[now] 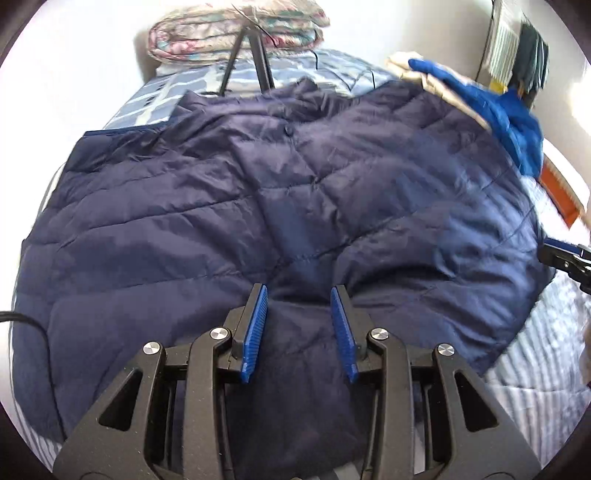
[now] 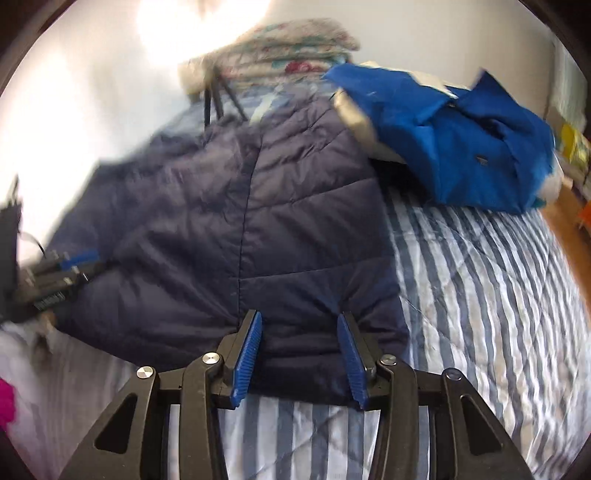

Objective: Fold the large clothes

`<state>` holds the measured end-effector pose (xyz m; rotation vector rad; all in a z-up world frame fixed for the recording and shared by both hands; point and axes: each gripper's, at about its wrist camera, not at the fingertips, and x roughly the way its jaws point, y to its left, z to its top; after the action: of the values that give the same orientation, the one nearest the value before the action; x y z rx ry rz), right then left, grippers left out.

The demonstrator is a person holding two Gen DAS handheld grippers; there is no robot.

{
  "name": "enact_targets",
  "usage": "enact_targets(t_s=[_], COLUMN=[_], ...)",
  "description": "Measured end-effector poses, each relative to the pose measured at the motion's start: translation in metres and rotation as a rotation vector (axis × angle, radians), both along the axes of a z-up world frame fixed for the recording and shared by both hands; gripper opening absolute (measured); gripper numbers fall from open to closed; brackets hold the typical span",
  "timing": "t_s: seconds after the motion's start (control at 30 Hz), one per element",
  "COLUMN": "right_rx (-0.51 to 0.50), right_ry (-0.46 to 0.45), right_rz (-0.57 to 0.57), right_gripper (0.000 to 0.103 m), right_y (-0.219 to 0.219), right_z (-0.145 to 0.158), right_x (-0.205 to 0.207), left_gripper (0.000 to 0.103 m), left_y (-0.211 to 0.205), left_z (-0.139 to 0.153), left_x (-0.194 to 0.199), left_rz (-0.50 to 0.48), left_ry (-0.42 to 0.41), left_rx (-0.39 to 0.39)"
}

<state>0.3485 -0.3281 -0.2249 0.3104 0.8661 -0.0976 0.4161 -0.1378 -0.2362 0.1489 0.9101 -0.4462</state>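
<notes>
A navy quilted jacket [image 1: 280, 206] lies spread flat across a bed with a blue-and-white striped cover [image 2: 480, 295]. The left tool [image 1: 299, 295] has its jaws wide apart, with the jacket's near hem between the blue pads, and the right tool [image 2: 299, 317] is likewise wide open astride the jacket's near corner, neither pinching the fabric. A bright blue shirt [image 2: 461, 147] sits bunched near the jacket's far right shoulder, and a folded floral quilt [image 1: 236, 33] lies at the bed's head behind a black tripod [image 1: 247, 59].
</notes>
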Motion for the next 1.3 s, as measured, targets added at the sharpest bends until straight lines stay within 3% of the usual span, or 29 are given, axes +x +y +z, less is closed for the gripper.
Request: enact_targets(t_s=[0.03, 0.1, 0.17, 0.47, 0.63, 0.73, 0.83, 0.97, 1.03, 1.07, 1.1, 1.2, 1.3], right_rx=[0.014, 0.013, 0.028, 0.337, 0.415, 0.446, 0.413, 0.412, 0.391, 0.395, 0.406, 0.367, 0.273], right_ry=[-0.019, -0.048, -0.049, -0.011, 0.025, 0.017, 0.019, 0.022, 0.025, 0.026, 0.029, 0.022, 0.003], right_rz=[-0.018, -0.055, -0.078, -0.164, -0.219, -0.268, -0.276, -0.280, -0.294, -0.295, -0.290, -0.282, -0.243], right_gripper=[0.050, 0.071, 0.079, 0.084, 0.084, 0.086, 0.085, 0.085, 0.077, 0.066, 0.046, 0.020, 0.012], right_y=[-0.004, -0.014, -0.021, -0.039, -0.038, -0.041, -0.037, -0.037, -0.038, -0.038, -0.039, -0.038, -0.028], right_z=[0.003, 0.009, 0.006, -0.025, -0.045, -0.053, -0.049, -0.050, -0.049, -0.048, -0.047, -0.033, -0.011], right_x=[-0.006, -0.021, -0.030, -0.024, -0.008, -0.002, -0.004, 0.000, 0.003, 0.007, 0.009, 0.011, 0.013], left_gripper=[0.037, 0.037, 0.037, 0.037, 0.037, 0.037, 0.037, 0.037, 0.037, 0.037, 0.037, 0.037, 0.037], left_y=[0.001, 0.004, 0.004, -0.014, -0.017, -0.020, -0.014, 0.015, 0.034, 0.045, 0.057, 0.091, 0.125], left_z=[0.006, 0.015, 0.022, 0.013, -0.010, -0.013, -0.001, 0.043, 0.066, 0.077, 0.087, 0.110, 0.121], left_x=[-0.004, -0.014, -0.021, -0.029, -0.018, -0.019, -0.023, -0.047, -0.064, -0.073, -0.083, -0.113, -0.146], left_rz=[-0.001, -0.003, -0.003, -0.002, 0.014, 0.012, 0.039, 0.076, 0.091, 0.100, 0.112, 0.149, 0.192], left_ry=[-0.009, -0.033, -0.041, -0.023, 0.045, 0.035, 0.034, -0.014, -0.048, -0.062, -0.075, -0.096, -0.107], left_rx=[-0.004, -0.008, -0.023, 0.003, 0.014, 0.034, 0.016, -0.056, -0.071, -0.078, -0.082, -0.092, -0.104])
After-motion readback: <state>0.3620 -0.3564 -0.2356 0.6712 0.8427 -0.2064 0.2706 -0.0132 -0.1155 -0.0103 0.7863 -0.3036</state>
